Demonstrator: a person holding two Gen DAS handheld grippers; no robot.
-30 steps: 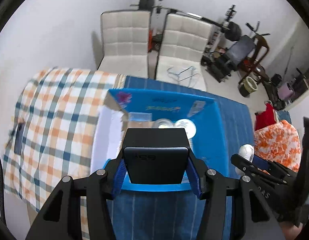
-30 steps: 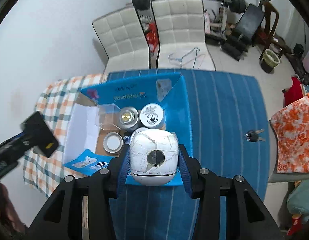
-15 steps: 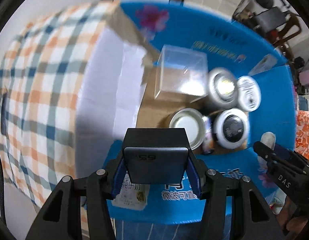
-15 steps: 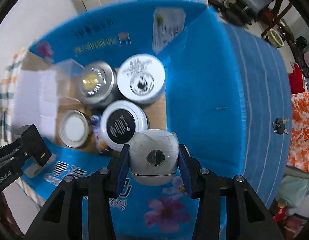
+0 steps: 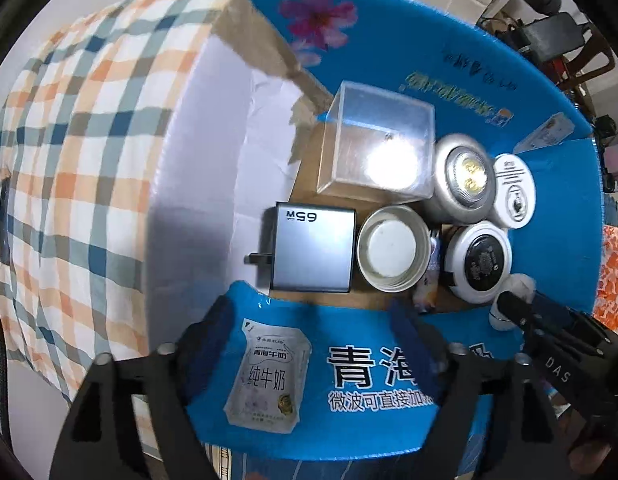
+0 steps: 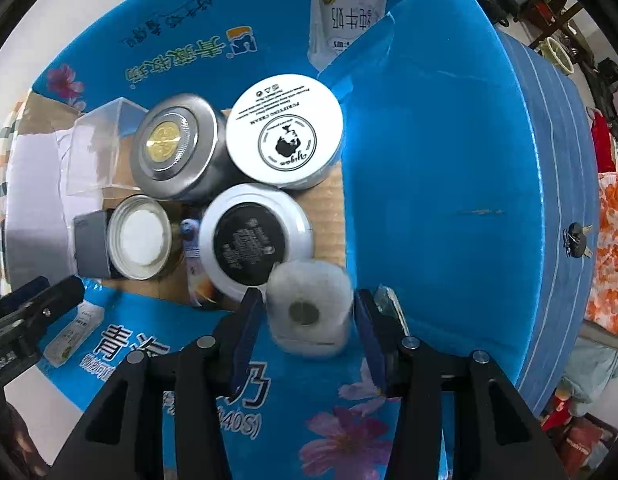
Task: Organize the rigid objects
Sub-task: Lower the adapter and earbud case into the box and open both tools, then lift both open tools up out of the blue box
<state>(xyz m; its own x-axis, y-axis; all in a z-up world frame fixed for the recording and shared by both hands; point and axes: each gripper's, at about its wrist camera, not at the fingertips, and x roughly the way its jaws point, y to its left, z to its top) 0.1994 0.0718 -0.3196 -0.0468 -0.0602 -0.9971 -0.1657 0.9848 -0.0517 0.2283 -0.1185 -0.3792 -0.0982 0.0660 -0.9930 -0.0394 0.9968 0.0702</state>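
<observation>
The left gripper (image 5: 313,332) is seen with its jaws spread wide and nothing held between them, above the near flap of the blue carton (image 5: 389,48); the grey charger (image 5: 313,250) lies flat on the carton floor, just beside the open tin (image 5: 393,248). The white rounded case (image 6: 309,306) appears blurred between the parted fingers of the right gripper (image 6: 309,312), and whether it is touched cannot be told.

Both looking steeply down, close, into the open blue carton (image 5: 449,92). Left wrist view from above the carton's near flap, facing its checked-cloth side. Right wrist view from the same flap, nearer the striped side. Shared by the 2: the carton floor (image 6: 329,208) and its jars.
</observation>
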